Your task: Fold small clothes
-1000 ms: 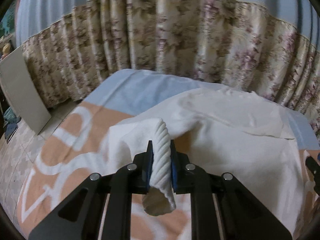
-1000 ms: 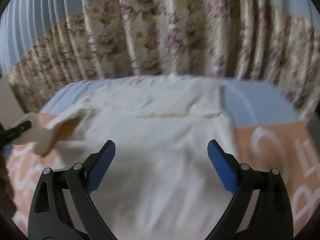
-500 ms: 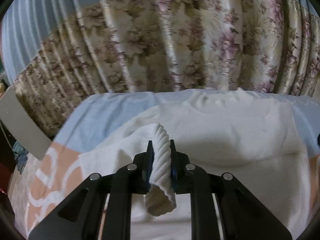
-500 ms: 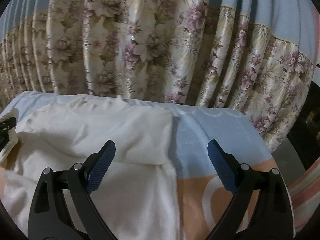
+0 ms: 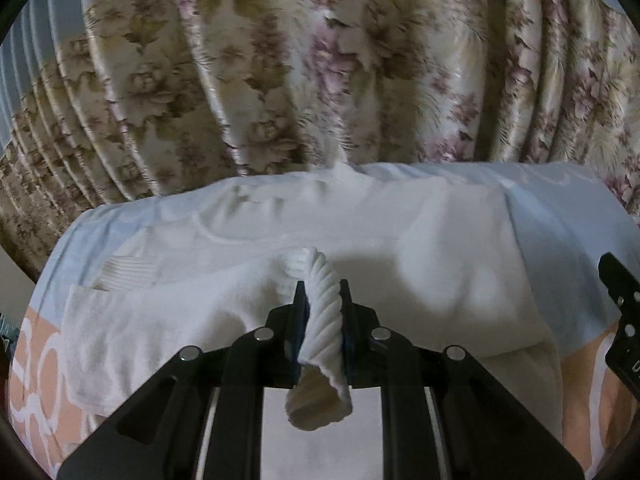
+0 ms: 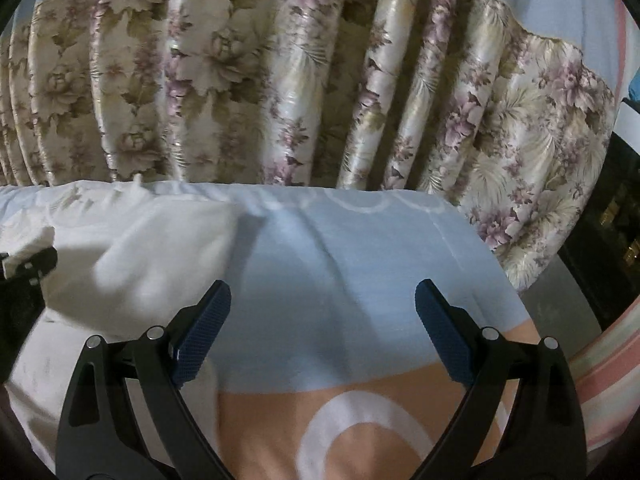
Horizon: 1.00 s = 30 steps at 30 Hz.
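Observation:
A white long-sleeved top [image 5: 420,248] lies on the bed, partly folded. My left gripper [image 5: 323,292] is shut on its ribbed sleeve cuff [image 5: 320,320] and holds the sleeve over the body of the top. The other cuff [image 5: 128,274] lies flat at the left. My right gripper [image 6: 323,304] is open and empty, over the blue part of the bed cover just right of the top's edge [image 6: 160,256]. Part of the right gripper also shows at the right edge of the left wrist view [image 5: 620,320].
The bed cover [image 6: 360,264] is light blue at the far end and orange with white letters nearer. A floral curtain [image 5: 320,80] hangs close behind the bed. The bed's right edge [image 6: 516,300] drops to a dark floor and dark furniture.
My left gripper has carried the cuff forward and right across the top. My right gripper has swung right, off the top and over the blue cover, still open.

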Each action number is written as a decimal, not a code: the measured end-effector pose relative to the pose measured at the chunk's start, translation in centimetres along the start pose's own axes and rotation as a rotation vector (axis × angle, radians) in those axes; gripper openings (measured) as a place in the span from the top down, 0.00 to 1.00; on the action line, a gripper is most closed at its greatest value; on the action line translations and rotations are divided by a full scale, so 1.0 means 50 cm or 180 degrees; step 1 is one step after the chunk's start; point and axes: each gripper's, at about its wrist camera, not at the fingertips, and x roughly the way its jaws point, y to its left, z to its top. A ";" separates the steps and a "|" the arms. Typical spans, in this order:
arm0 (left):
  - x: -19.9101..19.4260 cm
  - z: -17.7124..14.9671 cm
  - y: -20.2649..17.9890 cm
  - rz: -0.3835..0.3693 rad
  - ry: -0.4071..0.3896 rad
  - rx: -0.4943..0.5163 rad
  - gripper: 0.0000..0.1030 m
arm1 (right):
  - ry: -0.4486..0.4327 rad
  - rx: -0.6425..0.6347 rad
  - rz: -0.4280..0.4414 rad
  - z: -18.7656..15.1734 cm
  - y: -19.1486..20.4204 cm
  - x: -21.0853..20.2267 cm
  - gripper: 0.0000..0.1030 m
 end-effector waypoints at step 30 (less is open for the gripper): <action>-0.045 -0.084 0.418 0.0848 -0.0225 -0.0284 0.23 | -0.0027 -0.0247 0.1020 0.011 0.242 -0.034 0.13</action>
